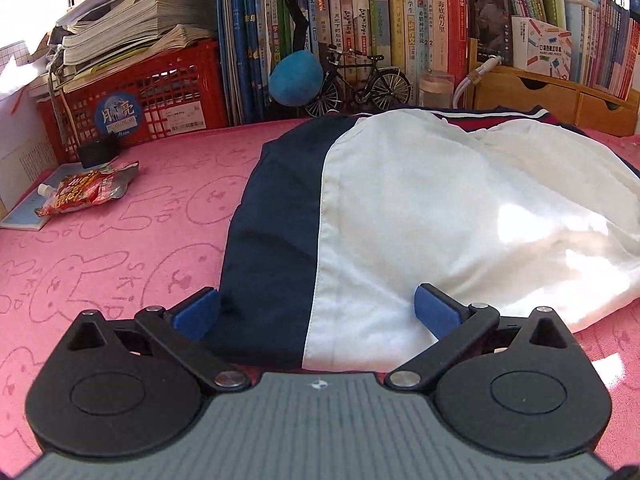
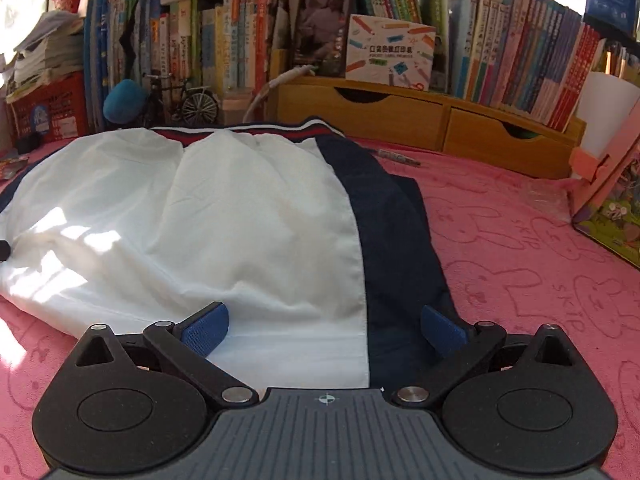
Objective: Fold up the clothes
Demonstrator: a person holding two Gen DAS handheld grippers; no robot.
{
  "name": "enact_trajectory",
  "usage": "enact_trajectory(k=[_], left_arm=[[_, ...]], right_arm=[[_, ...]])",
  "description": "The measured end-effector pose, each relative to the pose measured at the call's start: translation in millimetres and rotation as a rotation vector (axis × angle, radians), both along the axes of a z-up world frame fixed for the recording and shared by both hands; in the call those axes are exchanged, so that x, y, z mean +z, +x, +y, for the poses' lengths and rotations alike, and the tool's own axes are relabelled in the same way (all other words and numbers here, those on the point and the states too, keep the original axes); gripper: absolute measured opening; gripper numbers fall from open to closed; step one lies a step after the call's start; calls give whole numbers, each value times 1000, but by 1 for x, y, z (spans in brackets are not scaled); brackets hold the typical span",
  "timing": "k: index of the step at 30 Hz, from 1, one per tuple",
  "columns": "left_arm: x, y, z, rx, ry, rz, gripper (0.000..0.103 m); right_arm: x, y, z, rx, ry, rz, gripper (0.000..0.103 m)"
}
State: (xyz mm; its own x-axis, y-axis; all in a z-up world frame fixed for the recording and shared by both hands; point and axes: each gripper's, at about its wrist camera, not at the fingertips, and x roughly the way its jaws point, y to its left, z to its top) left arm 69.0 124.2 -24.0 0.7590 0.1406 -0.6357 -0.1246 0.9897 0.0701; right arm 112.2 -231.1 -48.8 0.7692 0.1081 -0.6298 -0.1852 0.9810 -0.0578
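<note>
Garment (image 1: 400, 208) hem between both spread tools (image 1: 318, 312)

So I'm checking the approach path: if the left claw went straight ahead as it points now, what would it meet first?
Probably the white and navy fabric garment lying on the pink towel; the open left claw already straddles its near hem.

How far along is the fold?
Done: the jacket lies spread on the pink cloth, navy side panels showing. In hand: the left gripper and right gripper sit at its near hem, jaws open, nothing gripped. Left: no fold is visible yet, so the whole job.
</note>
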Motion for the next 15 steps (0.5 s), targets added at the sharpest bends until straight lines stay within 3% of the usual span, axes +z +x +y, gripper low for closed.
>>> enact_trajectory(k=[3,8,11,15], left_arm=[[0,0,0,0,1,-1,103],[20,-2,-4,28,71,20,101],[55,-6,-7,-26,66,-87,103],[75,31,-24,-104,21,-163,103]], right_arm=[[-3,9,-64,-95,144,35,102],[7,0,-86,-105,161,48,103],[31,-3,-64,25,184,-43,103],[57,16,-5,213,210,-137,103]])
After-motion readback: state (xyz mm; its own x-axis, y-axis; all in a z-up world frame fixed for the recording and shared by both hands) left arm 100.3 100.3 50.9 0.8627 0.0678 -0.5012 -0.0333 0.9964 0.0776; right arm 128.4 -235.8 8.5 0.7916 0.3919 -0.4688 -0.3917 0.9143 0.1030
